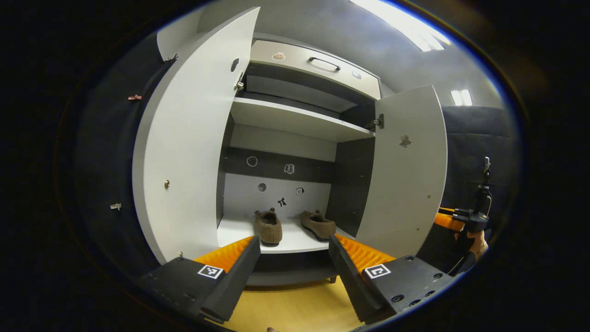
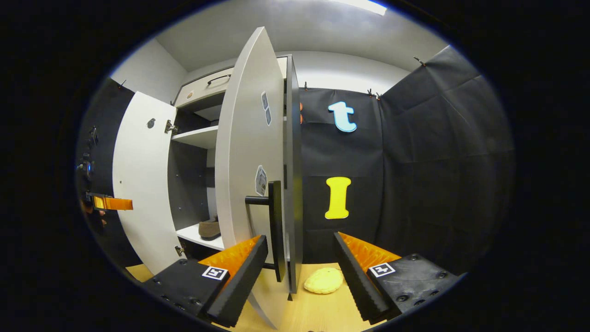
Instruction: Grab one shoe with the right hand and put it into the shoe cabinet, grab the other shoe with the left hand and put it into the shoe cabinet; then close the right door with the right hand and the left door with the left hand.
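Two brown shoes stand side by side on the lower shelf (image 1: 295, 242) of the shoe cabinet, one to the left (image 1: 268, 226) and one to the right (image 1: 318, 223). Both white doors hang wide: the left door (image 1: 179, 152) and the right door (image 1: 408, 175). My left gripper (image 1: 293, 240) is open in front of the shelf with nothing in it. My right gripper (image 2: 300, 237) is open at the outer face of the right door (image 2: 246, 152). That door's black handle (image 2: 275, 221) stands just inside its left finger. One shoe (image 2: 209, 228) shows past the door.
A pale yellow flat object (image 2: 324, 280) lies on the wooden floor (image 1: 295, 309) beside the cabinet's right side. A drawer with a dark handle (image 1: 324, 63) tops the cabinet, above an upper shelf (image 1: 295, 121). Black cloth walls close in both sides. A hand (image 1: 477, 242) holds the other gripper beyond the right door.
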Demonstrator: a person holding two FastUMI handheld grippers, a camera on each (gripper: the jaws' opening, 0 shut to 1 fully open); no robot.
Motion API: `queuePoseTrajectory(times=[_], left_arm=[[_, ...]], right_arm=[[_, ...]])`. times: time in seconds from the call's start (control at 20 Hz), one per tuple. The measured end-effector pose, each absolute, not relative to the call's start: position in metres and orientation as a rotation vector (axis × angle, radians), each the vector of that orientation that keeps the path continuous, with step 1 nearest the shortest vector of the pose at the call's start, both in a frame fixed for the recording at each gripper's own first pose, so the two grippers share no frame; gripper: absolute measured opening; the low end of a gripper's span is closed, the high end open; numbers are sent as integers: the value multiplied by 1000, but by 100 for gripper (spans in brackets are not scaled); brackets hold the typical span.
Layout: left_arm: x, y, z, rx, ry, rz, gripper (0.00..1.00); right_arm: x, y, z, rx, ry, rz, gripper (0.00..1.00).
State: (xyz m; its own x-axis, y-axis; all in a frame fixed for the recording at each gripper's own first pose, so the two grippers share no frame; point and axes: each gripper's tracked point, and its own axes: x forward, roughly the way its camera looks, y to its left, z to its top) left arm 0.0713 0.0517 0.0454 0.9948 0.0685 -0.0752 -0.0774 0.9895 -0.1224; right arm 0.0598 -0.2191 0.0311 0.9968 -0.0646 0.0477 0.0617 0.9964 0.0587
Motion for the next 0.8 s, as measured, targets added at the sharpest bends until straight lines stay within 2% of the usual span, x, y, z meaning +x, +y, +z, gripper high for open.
queuePoseTrajectory(times=[0.05, 0.1, 0.15, 0.2, 0.25, 0.8], left_arm=[[72, 52, 47, -122, 69, 75, 95], [71, 53, 48, -113, 70, 81, 95], [70, 55, 49, -101, 72, 91, 95], [69, 57, 50, -90, 73, 97, 95], [66, 57, 51, -83, 73, 98, 95], [-3, 100, 50, -38, 97, 241, 95]], right_arm=[[61, -213, 31, 58, -49, -48, 100], [63, -204, 30, 61, -50, -28, 95], [66, -194, 30, 68, -49, -6, 95], [71, -182, 29, 77, -46, 19, 100], [80, -173, 28, 85, -44, 43, 95], [136, -64, 29, 130, -32, 230, 95]])
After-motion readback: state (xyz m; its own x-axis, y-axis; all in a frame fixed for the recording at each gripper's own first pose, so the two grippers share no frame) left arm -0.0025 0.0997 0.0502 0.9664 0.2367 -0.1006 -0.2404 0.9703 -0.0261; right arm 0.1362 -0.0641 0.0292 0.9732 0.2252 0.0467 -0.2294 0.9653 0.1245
